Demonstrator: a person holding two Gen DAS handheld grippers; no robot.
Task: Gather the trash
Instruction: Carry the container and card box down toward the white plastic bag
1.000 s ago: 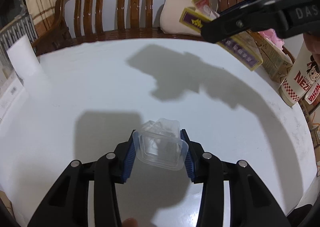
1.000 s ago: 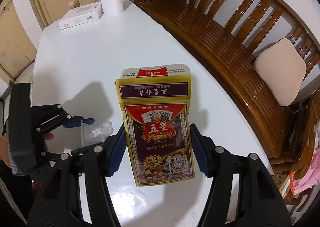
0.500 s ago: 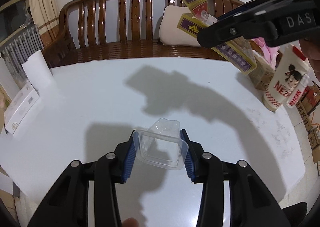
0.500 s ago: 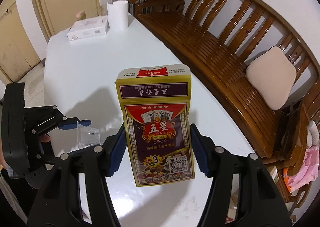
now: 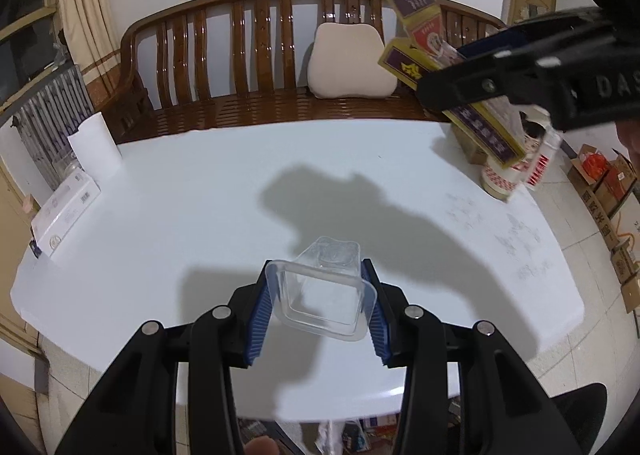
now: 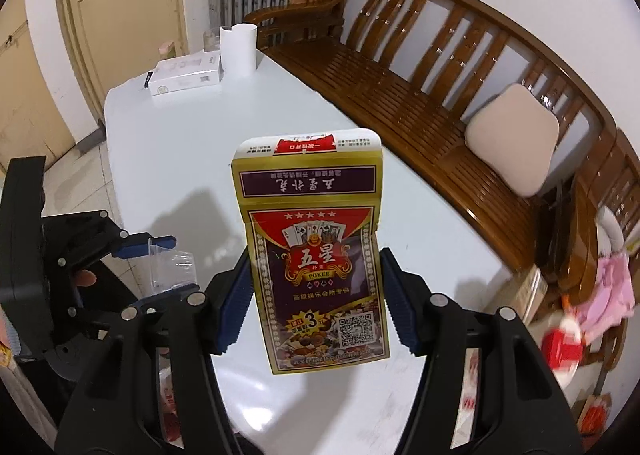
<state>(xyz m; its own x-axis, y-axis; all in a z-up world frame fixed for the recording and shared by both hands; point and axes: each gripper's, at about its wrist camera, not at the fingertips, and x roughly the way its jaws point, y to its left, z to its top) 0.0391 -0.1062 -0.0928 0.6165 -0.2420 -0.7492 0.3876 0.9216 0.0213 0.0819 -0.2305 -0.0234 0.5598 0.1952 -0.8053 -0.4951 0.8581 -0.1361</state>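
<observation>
Trash is already in both grippers and off the table. A clear plastic cup [image 5: 320,297], squarish and empty, sits pinched between the blue pads of the left gripper [image 5: 318,307], its open mouth facing the camera, held in the air above the near edge of the white table [image 5: 200,195]. The right gripper [image 6: 316,297] clamps a playing-card box [image 6: 316,255] by its long sides, top flap open and standing up past the pads; it too hangs clear above the tabletop.

Both pieces look lifted, so the picking-up step seems done and the carrying step is in hand. The next move calls for taking both to a bin or bag, but none can be made out in either view; something pale shows under the near table edge, too dim to name.

Further out on the table stand a paper roll [image 5: 94,145] and a white flat box [image 5: 66,211] at the far end, well apart from the grippers. Behind the table runs a wooden bench [image 6: 420,87] with a beige cushion [image 6: 512,143].
</observation>
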